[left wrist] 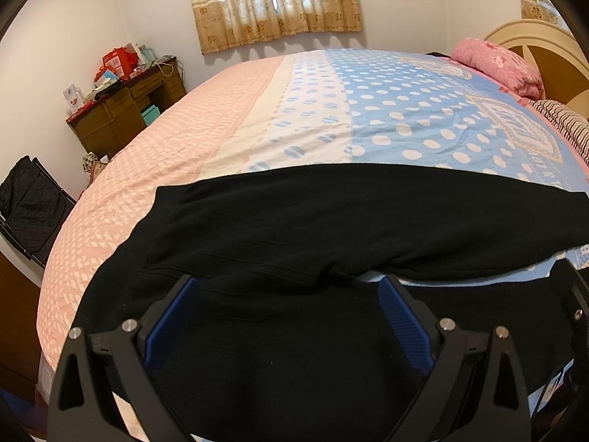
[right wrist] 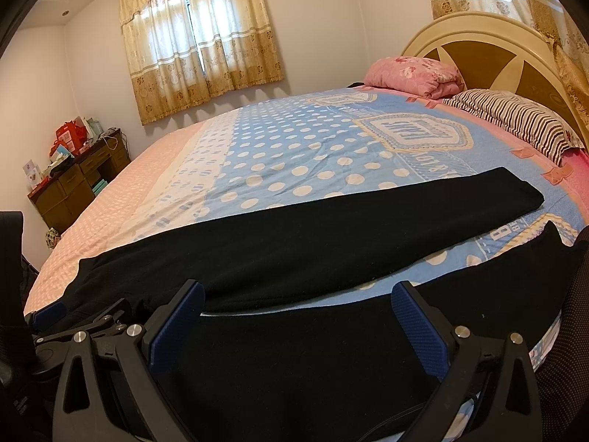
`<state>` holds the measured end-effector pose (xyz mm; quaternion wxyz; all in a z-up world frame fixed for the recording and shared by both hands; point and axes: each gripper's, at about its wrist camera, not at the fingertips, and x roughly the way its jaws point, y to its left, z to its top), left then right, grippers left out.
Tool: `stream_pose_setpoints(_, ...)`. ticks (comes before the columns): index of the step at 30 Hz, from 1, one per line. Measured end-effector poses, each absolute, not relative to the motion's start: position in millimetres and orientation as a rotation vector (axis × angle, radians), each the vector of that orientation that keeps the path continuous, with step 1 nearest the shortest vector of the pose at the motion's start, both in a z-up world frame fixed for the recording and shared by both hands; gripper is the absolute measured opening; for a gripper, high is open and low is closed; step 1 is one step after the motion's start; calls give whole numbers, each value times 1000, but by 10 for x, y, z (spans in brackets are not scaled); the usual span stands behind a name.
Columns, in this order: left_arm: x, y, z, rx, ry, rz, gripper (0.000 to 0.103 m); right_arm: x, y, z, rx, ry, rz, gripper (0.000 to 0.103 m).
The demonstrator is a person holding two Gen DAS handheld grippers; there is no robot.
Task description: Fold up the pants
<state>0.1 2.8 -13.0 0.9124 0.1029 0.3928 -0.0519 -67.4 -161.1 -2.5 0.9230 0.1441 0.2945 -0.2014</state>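
1. Two grippers are being held low over the near edge of the bed (right wrist: 176,169), both with jaws spread wide and nothing clasped. The left gripper (left wrist: 289,287) is being aimed at the waist end of the pants (left wrist: 294,228); the right gripper (right wrist: 298,294) is being aimed further along, over the nearer leg.

2. Between each pair of blue pads only flat black cloth is being seen, with no fold pinched, so no grasp is being made yet.

3. The pants are being shown spread lengthwise along the near side of the bed, waist toward the pink half of the bedsheet (left wrist: 206,121), legs running toward the striped pillow (right wrist: 515,118). The two legs are being kept slightly apart, with a wedge of blue sheet showing between them.

4. The step in hand is being judged as the start of the first fold: laying one leg over the other. Little of the task is being counted as done.

5. For the next move, the near leg's outer edge is probably being called for at two places, waist side and leg side, then a lift and carry across onto the far leg.

6. The cloth is being seen as soft, matte and thick, lying nearly flat with faint creases near the crotch.
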Motion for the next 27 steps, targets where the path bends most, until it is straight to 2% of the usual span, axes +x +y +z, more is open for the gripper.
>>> stream_pose_setpoints(27,100,70,-178,218,846,-145,100,-535,-1641,-155,298,675,-366,102)
